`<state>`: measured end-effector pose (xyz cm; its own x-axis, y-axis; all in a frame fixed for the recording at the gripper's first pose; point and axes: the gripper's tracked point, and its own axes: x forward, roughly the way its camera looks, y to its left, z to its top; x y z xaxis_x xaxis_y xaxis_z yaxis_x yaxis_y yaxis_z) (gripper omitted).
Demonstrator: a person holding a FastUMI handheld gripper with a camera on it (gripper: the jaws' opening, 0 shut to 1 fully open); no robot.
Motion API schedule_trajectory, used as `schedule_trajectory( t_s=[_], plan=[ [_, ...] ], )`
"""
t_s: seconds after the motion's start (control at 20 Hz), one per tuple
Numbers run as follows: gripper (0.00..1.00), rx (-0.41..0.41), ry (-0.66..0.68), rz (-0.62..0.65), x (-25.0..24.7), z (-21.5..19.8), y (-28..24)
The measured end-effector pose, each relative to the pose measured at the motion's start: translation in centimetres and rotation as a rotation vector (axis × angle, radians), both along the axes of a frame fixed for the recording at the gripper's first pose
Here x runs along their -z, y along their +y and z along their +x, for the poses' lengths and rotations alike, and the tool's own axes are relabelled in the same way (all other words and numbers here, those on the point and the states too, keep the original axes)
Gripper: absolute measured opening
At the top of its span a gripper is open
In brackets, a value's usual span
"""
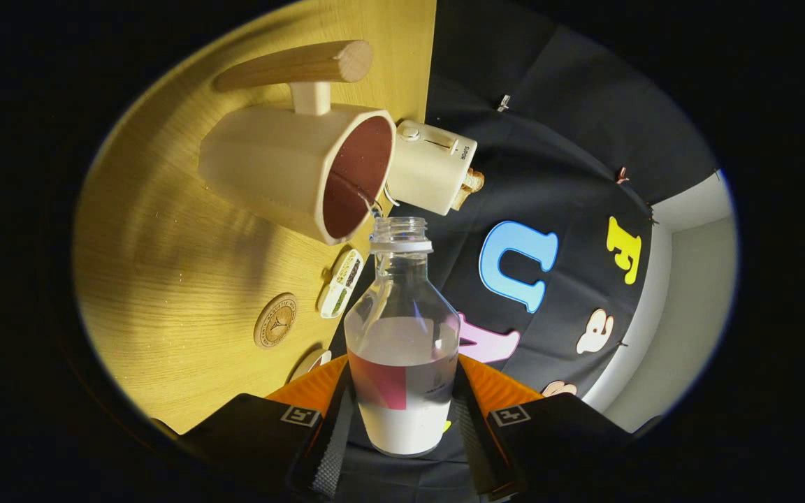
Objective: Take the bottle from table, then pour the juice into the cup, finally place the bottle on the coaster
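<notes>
My gripper [402, 426] is shut on a clear bottle [402, 328], both fingers pressing its labelled lower body. The whole view is rolled sideways, so the bottle is tipped over. Its cap is off, and pale liquid lies in its lower half. The open mouth sits right at the rim of a cream cup [298, 168] with a brown inside and a wooden handle, just beyond the fingers. A thin stream of liquid runs from the mouth into the cup. A round wooden coaster [275, 321] lies on the table beside the bottle, nearer to me than the cup.
The wooden table [165, 244] ends at an edge close behind the cup. A cream toaster-like box [434, 166] stands at that edge beside the cup. A small white divided dish [341, 283] lies between coaster and bottle. Another round object [310, 363] peeks out by the finger.
</notes>
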<state>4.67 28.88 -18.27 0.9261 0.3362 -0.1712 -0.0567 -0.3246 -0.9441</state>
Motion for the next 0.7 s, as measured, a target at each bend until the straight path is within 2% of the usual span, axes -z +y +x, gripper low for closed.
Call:
schedule_trajectory(
  t_s=[0.7],
  plan=[
    [0.73, -0.11, -0.076, -0.073, -1.2, 0.0, 1.7]
  ],
)
